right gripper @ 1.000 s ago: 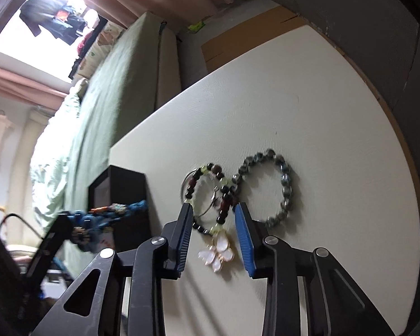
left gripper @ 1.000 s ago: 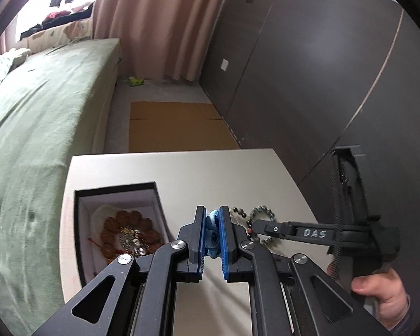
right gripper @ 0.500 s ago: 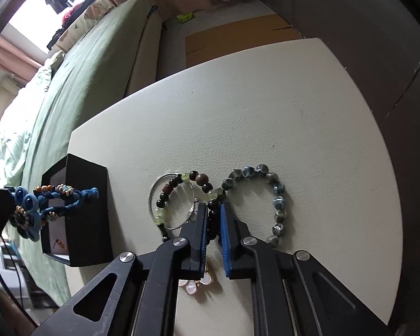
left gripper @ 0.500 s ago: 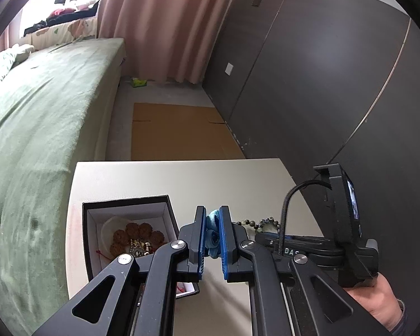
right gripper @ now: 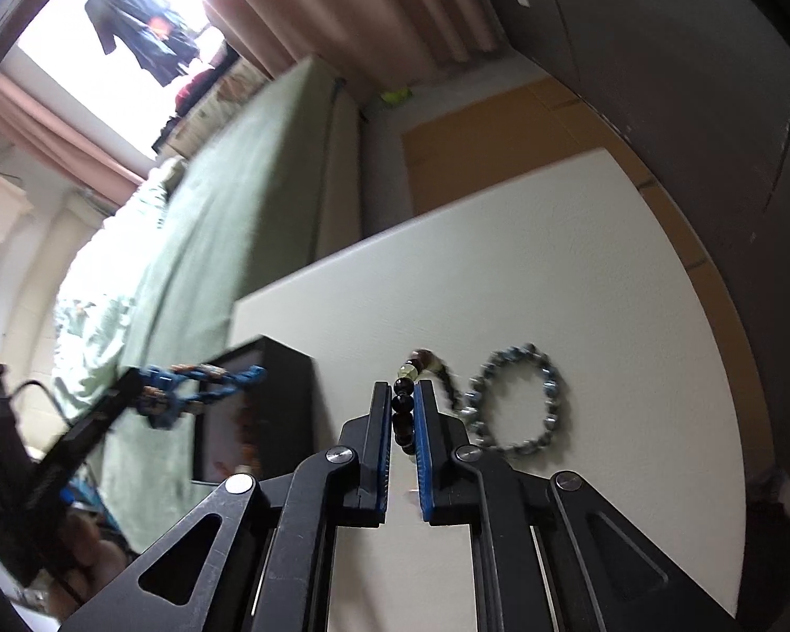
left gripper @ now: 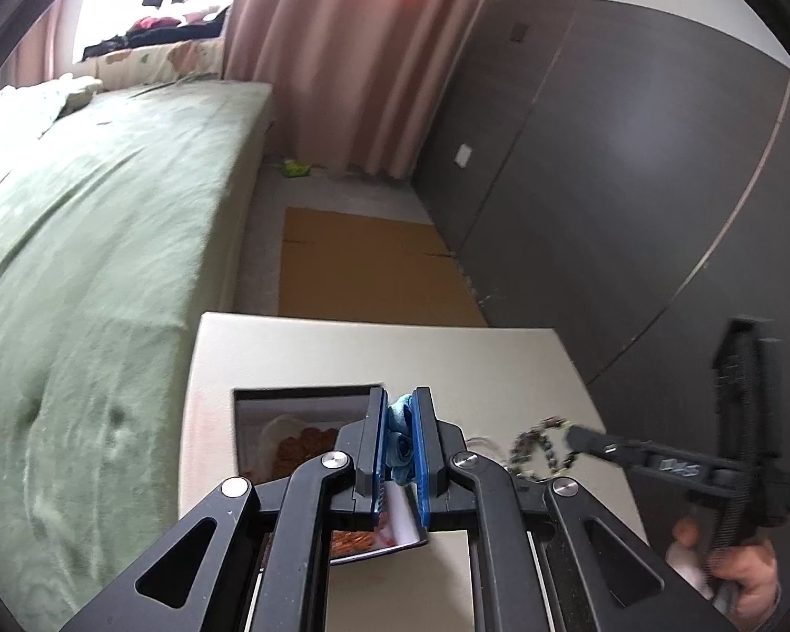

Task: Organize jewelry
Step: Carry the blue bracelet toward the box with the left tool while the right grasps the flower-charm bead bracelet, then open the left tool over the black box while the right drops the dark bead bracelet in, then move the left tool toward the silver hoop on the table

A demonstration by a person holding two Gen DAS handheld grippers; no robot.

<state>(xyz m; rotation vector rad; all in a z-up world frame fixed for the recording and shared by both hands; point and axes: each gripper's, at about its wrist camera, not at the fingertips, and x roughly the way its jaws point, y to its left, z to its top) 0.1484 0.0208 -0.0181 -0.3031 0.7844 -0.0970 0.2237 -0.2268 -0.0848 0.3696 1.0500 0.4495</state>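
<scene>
Lifted off the table (right gripper: 579, 284) since 0.5 s ago, the dark bracelet (right gripper: 403, 411) now hangs pinched between the right gripper's (right gripper: 401, 447) narrow jaws. Just right of it, the grey bracelet (right gripper: 521, 400) lies flat on the table. At left, the left gripper (left gripper: 397, 447) has moved over the black box (left gripper: 300, 395), clamped on the blue bracelet (left gripper: 399, 437); brown beads (left gripper: 303, 447) lie inside the box.

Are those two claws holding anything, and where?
Left gripper pinches a blue braided bracelet at its flower end. Right gripper clamps a dark beaded bracelet on its beads.
</scene>
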